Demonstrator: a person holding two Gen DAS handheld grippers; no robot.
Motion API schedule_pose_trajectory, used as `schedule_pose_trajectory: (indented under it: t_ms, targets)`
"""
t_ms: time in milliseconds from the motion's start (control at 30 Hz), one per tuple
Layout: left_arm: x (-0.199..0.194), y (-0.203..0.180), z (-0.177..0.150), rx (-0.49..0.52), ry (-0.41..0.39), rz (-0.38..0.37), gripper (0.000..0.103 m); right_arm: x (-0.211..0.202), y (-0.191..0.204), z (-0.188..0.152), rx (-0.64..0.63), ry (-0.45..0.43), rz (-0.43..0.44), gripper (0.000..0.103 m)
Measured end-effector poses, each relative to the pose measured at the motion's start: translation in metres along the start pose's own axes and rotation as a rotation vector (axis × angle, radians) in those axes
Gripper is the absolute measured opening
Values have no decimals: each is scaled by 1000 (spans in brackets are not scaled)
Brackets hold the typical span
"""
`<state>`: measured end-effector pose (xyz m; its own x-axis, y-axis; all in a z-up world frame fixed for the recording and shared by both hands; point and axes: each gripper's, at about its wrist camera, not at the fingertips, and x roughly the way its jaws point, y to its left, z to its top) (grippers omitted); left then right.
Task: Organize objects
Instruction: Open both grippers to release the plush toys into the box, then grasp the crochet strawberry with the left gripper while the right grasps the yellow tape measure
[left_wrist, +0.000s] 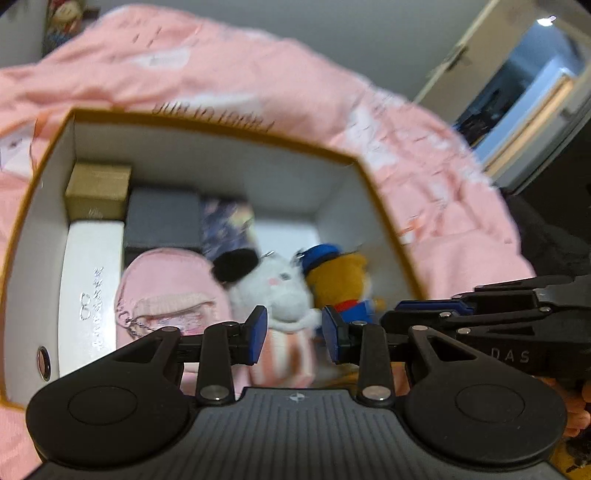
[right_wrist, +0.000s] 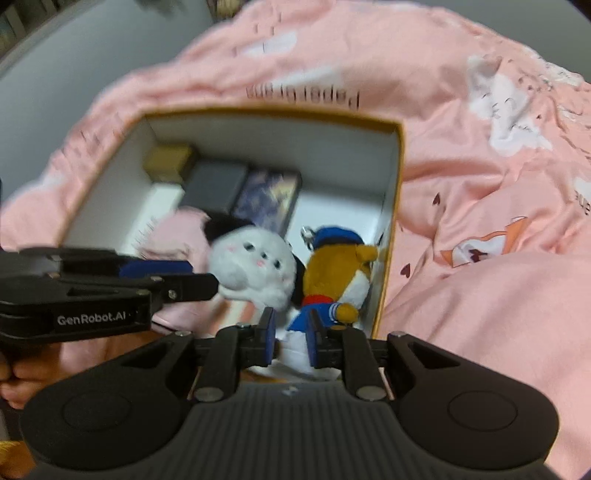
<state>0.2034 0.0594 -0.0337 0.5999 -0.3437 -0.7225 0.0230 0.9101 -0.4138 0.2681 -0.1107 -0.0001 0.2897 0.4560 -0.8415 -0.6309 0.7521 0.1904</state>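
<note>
Pink bedding (right_wrist: 480, 258) surrounds the box (right_wrist: 395, 206). Both plush toys are seen just ahead: white rabbit (left_wrist: 284, 291) before the left gripper (left_wrist: 294, 334), orange bear (right_wrist: 332, 277) before the right gripper (right_wrist: 291, 338), fingers narrowly parted, nothing held.

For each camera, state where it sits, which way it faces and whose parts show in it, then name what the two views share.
Left wrist: sits behind the left tool, looking down into the box; the right tool enters from the right.
Right wrist: sits behind the right tool, looking down into the same box; the left tool and a hand show at left.
Shared: white plush, orange plush, pink quilt.
</note>
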Motion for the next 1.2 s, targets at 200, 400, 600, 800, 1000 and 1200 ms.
schedule_pose_trajectory:
  t_ms: [200, 400, 600, 800, 1000, 1200]
  targets:
    - [-28, -24, -29, 89, -57, -80, 40, -38, -1, -44, 85, -139, 49, 27]
    - [-36, -54, -60, 265, -67, -23, 44, -34, -4, -96, 122, -222, 30, 34]
    - [-12, -56, -88, 254, 23, 5, 52, -15, -6, -119, 99, -241, -83, 34]
    - [22, -45, -107, 202, 87, 82, 56, -4, -18, -132, 124, -255, -44, 34]
    - [39, -36, -110, 149, 102, 95, 60, 3, -19, -138, 107, -263, -13, 37]
    - [55, -27, -113, 112, 140, 59, 51, 10, -16, -138, 68, -253, -1, 37]
